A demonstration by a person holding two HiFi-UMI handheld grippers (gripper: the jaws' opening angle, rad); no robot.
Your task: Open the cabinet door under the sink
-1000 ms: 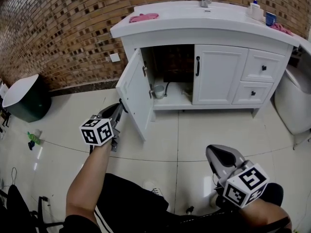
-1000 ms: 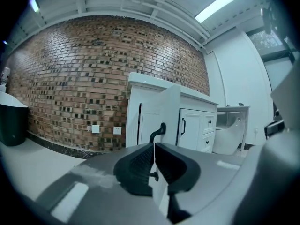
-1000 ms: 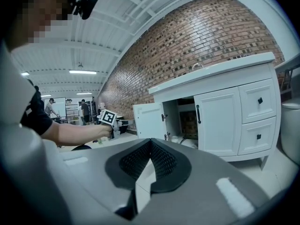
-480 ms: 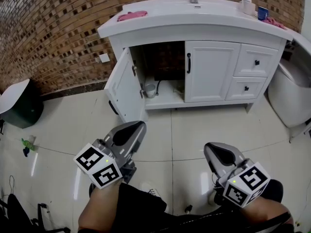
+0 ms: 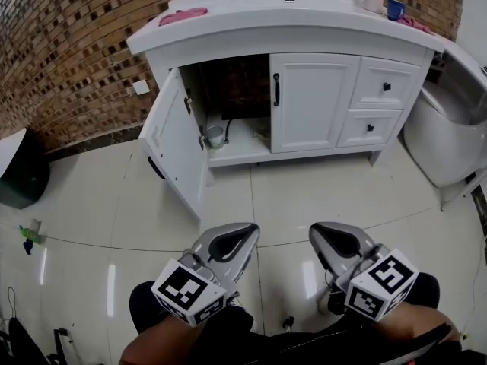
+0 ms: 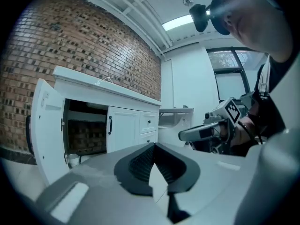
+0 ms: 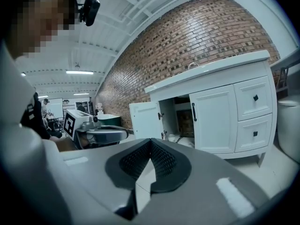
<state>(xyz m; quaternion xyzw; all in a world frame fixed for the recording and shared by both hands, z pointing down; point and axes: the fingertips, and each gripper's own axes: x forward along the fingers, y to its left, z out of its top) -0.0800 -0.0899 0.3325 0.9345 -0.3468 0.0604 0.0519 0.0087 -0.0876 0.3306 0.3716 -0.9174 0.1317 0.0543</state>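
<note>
Already swung wide, the cabinet door (image 5: pixel 173 147) under the sink (image 5: pixel 289 4) looks rigid and light on its hinges, best taken by its dark handle (image 5: pixel 154 167); left gripper (image 5: pixel 228 243) and right gripper (image 5: pixel 335 242) hang closed, empty, well apart from it

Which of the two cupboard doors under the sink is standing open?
The left door, swung out to show the dark inside; the right door sits flush and closed.
</note>
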